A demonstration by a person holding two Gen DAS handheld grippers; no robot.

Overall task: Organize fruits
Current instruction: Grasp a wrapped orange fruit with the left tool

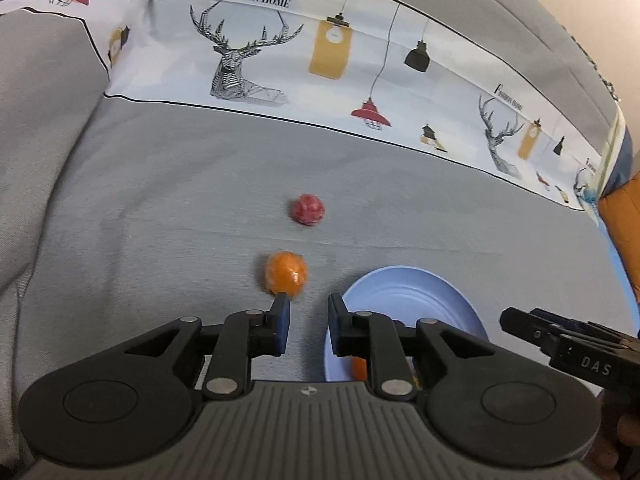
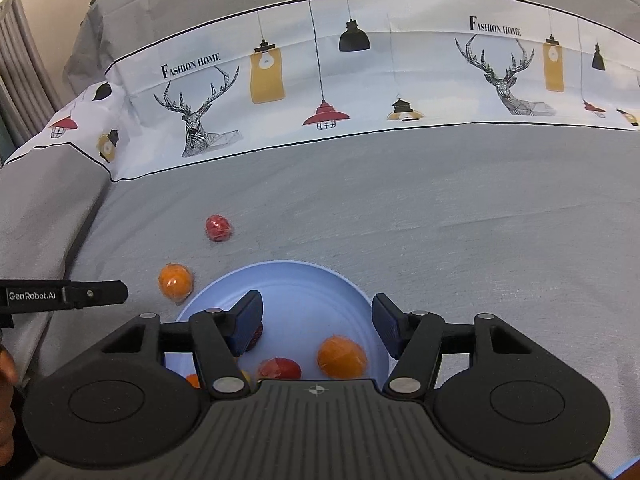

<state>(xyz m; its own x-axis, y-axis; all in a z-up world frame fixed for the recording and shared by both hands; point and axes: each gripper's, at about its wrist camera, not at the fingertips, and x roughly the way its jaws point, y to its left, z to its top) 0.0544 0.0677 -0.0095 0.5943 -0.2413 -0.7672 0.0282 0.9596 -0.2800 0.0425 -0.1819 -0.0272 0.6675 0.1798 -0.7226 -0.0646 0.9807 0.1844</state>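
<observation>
- Grey bedspread [image 2: 440, 220] forms the working surface; a white printed band [image 2: 360, 76] with deer heads, hanging lamps and the words "FASHION HOME" crosses it beyond the fruit.
- Blue plate [image 2: 304, 280]: lies flat on the grey cloth, below the right gripper; seen to the right of the left gripper's fingers in the left wrist view [image 1: 404, 288].
- Fruit in plate: one orange fruit [image 2: 341, 357], one red fruit [image 2: 279, 369] just beside it, and further pieces partly hidden behind the gripper body, kind not clear.
- Loose orange fruit [image 1: 286, 273]: on the cloth just outside the plate's left rim, directly ahead of the left fingertips.
- Loose red fruit [image 1: 307, 209]: on the cloth beyond the orange one, apart from it and from the plate.
- Left gripper [image 1: 309, 312]: fingers narrowly parted, nothing between them, left fingertip close to the loose orange fruit.
- Right gripper [image 2: 318, 312]: fingers spread wide over the plate, holding nothing.
</observation>
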